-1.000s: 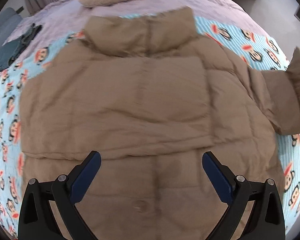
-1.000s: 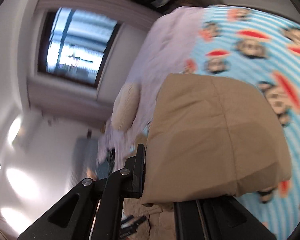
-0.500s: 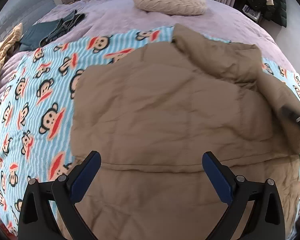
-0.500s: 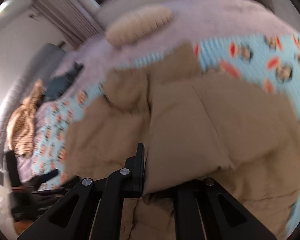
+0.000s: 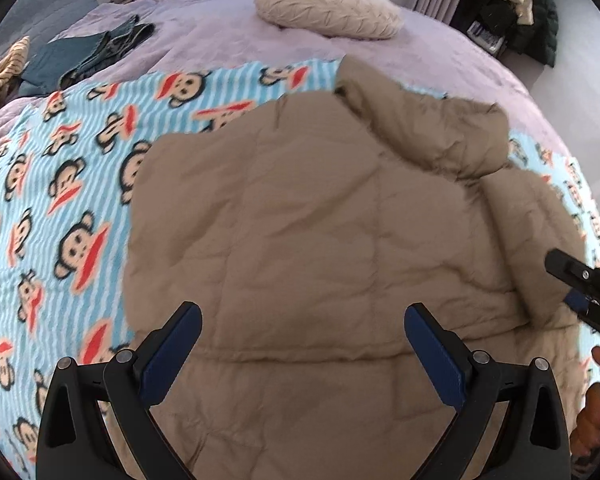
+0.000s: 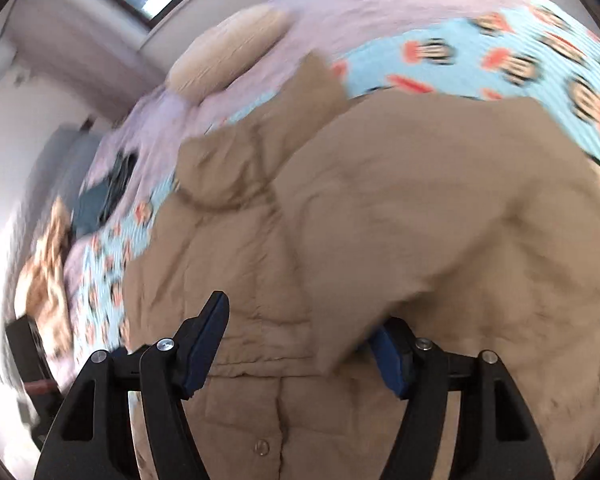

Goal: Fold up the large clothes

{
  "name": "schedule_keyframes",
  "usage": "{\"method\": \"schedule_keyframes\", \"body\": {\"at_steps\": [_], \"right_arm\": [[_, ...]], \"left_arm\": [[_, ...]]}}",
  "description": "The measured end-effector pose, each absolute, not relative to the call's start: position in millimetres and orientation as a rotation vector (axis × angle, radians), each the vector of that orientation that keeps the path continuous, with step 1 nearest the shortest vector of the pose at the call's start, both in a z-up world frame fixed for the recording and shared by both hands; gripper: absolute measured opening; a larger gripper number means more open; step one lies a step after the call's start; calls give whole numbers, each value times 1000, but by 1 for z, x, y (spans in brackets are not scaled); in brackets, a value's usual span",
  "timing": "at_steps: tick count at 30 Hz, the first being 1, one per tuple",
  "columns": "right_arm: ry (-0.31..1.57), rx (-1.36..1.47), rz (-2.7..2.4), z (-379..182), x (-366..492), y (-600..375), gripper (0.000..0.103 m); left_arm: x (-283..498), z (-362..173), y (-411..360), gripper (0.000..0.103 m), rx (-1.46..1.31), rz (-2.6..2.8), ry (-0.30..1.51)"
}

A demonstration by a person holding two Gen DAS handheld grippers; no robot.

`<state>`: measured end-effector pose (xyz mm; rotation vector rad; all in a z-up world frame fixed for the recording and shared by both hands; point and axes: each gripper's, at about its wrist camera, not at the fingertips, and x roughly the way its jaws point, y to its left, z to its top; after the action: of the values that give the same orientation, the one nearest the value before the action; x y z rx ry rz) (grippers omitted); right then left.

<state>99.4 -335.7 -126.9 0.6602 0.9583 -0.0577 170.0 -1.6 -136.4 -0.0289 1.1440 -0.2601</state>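
Note:
A tan puffer jacket (image 5: 320, 220) lies spread on the monkey-print blanket (image 5: 60, 200). My left gripper (image 5: 300, 312) hovers open over the jacket's lower body with nothing between its fingers. The right sleeve (image 6: 440, 220) is folded across the jacket's body (image 6: 240, 280). My right gripper (image 6: 300, 316) has its jaws opening; the sleeve's cuff end lies loose between them, draped over the right finger. In the left wrist view the right gripper (image 5: 580, 292) shows at the right edge beside the folded sleeve (image 5: 532, 232).
A cream pillow (image 5: 328, 8) rests on the purple bedspread (image 5: 220, 28) behind the jacket. Dark folded clothes (image 5: 88, 52) and a striped garment (image 5: 0, 72) lie at the far left. A pile of coats (image 5: 512, 4) stands beyond the bed. A hand (image 5: 592, 420) shows at the right.
The right gripper swung the sleeve in over the jacket's body and its jaws went from shut on the sleeve to apart. The left gripper shifted left, then held still, open throughout.

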Motion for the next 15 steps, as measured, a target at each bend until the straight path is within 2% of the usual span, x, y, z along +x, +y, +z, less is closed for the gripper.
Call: {"method": "schedule_keyframes", "body": {"at_steps": [4, 7, 10, 15], "right_arm": [[890, 875, -192, -135, 82, -385, 70], [874, 930, -226, -137, 89, -400, 25], [858, 845, -135, -122, 107, -377, 18], [906, 591, 105, -102, 128, -295, 18]], "left_arm": [[178, -133, -1, 102, -113, -322, 1145], [181, -136, 8, 102, -198, -323, 1170], [182, -134, 19, 102, -235, -326, 1163], [187, -121, 41, 102, -373, -406, 1122]]}}
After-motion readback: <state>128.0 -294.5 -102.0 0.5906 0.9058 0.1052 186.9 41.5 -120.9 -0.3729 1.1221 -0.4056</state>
